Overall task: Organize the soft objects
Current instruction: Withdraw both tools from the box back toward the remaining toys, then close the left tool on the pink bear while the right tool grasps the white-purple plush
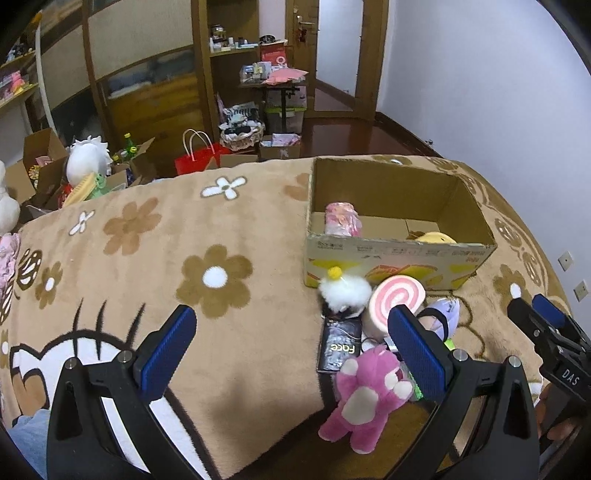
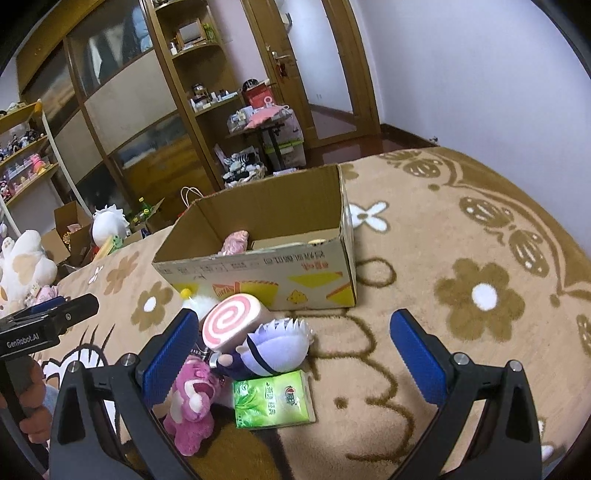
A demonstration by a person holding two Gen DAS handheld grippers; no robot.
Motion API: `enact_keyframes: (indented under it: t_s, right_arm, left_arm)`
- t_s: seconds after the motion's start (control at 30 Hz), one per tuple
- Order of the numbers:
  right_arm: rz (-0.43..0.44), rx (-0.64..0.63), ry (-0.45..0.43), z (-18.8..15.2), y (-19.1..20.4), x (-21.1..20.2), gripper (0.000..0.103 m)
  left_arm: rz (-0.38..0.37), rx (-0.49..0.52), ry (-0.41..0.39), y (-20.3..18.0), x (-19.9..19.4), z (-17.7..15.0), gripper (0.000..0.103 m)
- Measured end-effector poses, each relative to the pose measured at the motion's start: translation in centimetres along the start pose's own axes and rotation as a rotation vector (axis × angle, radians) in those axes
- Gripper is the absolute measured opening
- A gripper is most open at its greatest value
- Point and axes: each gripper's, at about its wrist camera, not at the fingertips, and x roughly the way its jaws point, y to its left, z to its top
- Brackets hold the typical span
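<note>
We see the pink bear [image 1: 365,398] lying at six o'clock of the cardboard box [image 1: 391,266] on the bed blanket [image 1: 229,332], among swirl cushion [image 2: 231,322] and purple-haired doll [image 2: 275,349]. Only our right view shows the green tea carton [image 2: 273,400]. Left tool [image 1: 291,354] and right tool [image 2: 291,358] both gape, empty.

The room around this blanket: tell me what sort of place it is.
Most likely a lived-in bedroom or spare room in a home. A plush flower-patterned blanket covers what looks like a bed, a wooden wardrobe with shelves lines the wall, and a wooden door opens onto a hallway.
</note>
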Motion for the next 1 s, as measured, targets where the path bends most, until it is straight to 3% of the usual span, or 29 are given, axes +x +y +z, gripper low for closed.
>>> enact_keyframes:
  t_s: [0.43, 1.0]
  right_arm:
    - [0.003, 0.013, 0.050, -1.3, -0.5, 2.2, 0.103]
    - [-0.020, -0.005, 0.128, -2.4, -0.9, 5.7, 0.103]
  left_arm:
    - [-0.081, 0.015, 0.053, -1.2, 2.3, -1.5, 0.102]
    - [-0.141, 0.105, 0.121, -4.3, 5.5, -3.0, 0.102]
